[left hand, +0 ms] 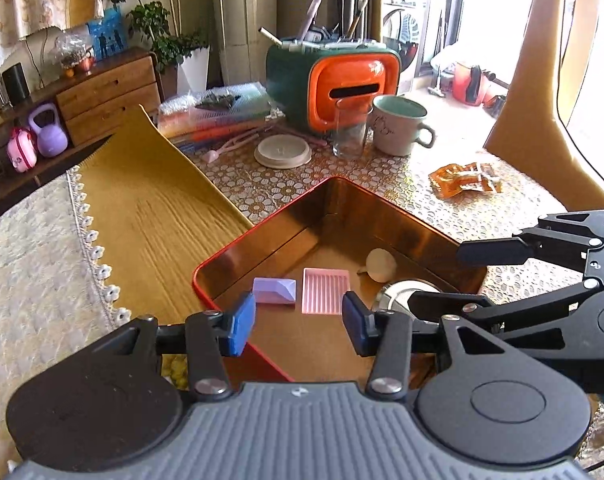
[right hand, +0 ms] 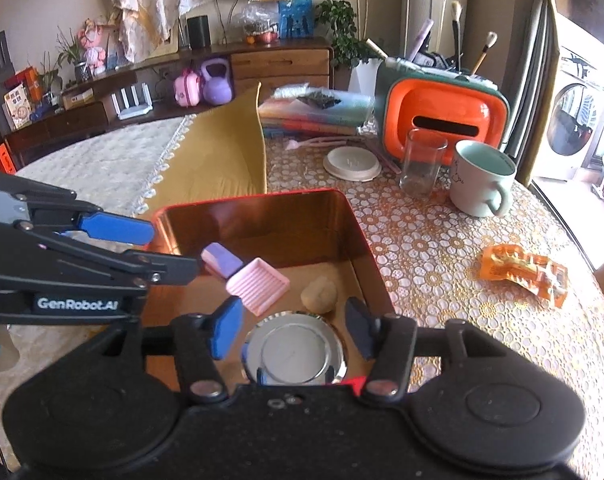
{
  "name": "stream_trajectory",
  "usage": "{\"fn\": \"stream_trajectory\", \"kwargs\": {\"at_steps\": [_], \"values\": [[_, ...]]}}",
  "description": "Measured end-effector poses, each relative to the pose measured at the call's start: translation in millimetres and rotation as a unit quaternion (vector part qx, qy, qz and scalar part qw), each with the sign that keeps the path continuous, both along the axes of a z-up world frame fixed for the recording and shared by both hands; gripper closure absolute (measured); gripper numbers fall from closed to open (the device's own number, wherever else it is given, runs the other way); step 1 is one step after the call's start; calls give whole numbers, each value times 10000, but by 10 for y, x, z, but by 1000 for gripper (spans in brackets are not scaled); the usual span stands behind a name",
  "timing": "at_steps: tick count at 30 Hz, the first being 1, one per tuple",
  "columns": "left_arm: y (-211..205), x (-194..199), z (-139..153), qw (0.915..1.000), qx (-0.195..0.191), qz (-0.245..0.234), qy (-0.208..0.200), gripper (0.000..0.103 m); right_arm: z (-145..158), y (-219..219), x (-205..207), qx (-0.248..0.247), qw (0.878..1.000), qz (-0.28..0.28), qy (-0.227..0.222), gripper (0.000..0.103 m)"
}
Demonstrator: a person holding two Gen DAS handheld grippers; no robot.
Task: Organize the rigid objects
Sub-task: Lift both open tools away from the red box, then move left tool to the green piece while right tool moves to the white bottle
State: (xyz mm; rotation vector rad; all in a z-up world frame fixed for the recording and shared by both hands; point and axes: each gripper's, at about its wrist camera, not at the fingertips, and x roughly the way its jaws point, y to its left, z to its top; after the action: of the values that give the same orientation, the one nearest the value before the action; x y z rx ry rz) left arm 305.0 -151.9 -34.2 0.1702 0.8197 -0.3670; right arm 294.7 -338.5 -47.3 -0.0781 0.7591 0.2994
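Note:
A red metal tin (left hand: 262, 236) (right hand: 354, 220) with a shiny gold inside stands on the table. In it lie a lilac block (left hand: 274, 290) (right hand: 222, 260), a pink ribbed tray (left hand: 325, 290) (right hand: 258, 285), a pale round stone (left hand: 380, 265) (right hand: 319, 294) and a shiny metal lid (left hand: 402, 293) (right hand: 296, 350). My left gripper (left hand: 299, 322) (right hand: 166, 250) is open and empty over the tin's near left side. My right gripper (right hand: 292, 330) (left hand: 434, 276) is open and empty just above the metal lid.
On the patterned tablecloth stand a glass (left hand: 350, 130) (right hand: 422, 168), a mug (left hand: 400, 124) (right hand: 482, 178), a white round lid (left hand: 283, 151) (right hand: 352, 163) and an orange and green box (left hand: 342, 80) (right hand: 442, 112). An orange wrapper (left hand: 466, 178) (right hand: 522, 270) lies to the right. A yellow cloth (left hand: 150, 208) lies left.

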Motion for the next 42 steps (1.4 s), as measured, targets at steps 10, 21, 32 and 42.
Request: {"fn": "stream_trajectory", "kwargs": {"at_steps": [10, 21, 32, 42], "values": [[284, -484, 231, 9995, -152, 137, -242, 53, 231, 144, -439, 178, 9995, 11, -271, 38], [707, -1150, 373, 9977, -279, 324, -521, 37, 387, 455, -955, 368, 9976, 296, -512, 29], [1314, -1635, 412, 9932, -508, 825, -649, 25, 455, 907, -1320, 547, 9932, 813, -623, 17], [1803, -1867, 289, 9861, -571, 1428, -634, 19, 346, 1220, -1413, 707, 9903, 1100, -464, 0]]}}
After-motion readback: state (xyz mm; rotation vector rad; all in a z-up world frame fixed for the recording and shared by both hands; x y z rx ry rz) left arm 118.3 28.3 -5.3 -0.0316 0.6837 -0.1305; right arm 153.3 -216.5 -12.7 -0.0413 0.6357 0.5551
